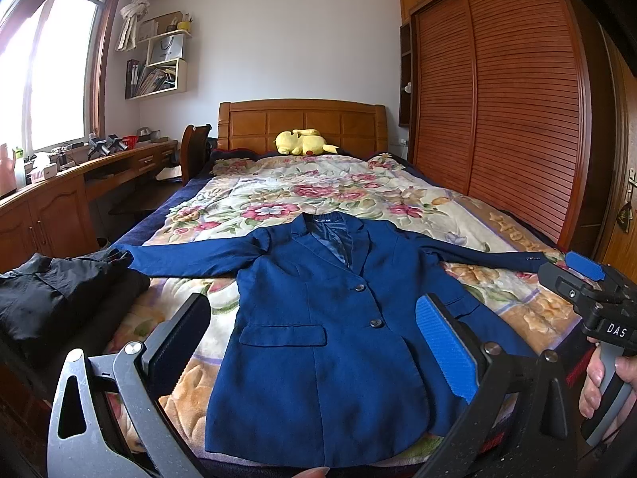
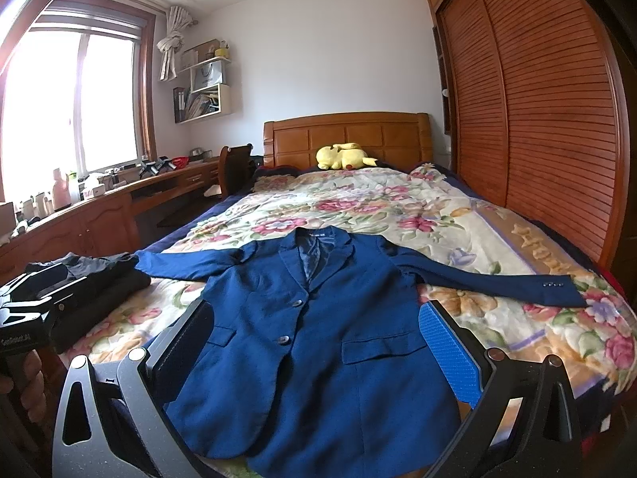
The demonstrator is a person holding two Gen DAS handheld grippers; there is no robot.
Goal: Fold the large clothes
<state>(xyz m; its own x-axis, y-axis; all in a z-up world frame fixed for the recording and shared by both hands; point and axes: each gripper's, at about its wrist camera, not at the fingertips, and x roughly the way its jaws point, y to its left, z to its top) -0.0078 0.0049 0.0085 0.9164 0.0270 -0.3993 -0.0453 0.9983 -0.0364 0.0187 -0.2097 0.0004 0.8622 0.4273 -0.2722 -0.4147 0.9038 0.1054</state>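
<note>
Blue blazer spread flat on the bed, both tools released above its hem.

The bed (image 1: 497, 239) with its floral blanket (image 1: 310, 187) fills the middle of both views, the louvred wardrobe (image 1: 517, 99) at the right of the frame. The blue blazer (image 1: 318, 338) lies face up and buttoned at centre frame, collar toward the headboard, both sleeves stretched out sideways. A pile of black clothes (image 1: 59, 298) sits at the left edge, touching the blazer's sleeve cuff. A yellow plush toy (image 1: 302, 142) rests at the headboard, upper centre. The left tool (image 1: 314, 334) is spread wide over the lower blazer, gripping nothing; the right tool (image 2: 318, 350) is likewise wide apart, gripping nothing.
</note>
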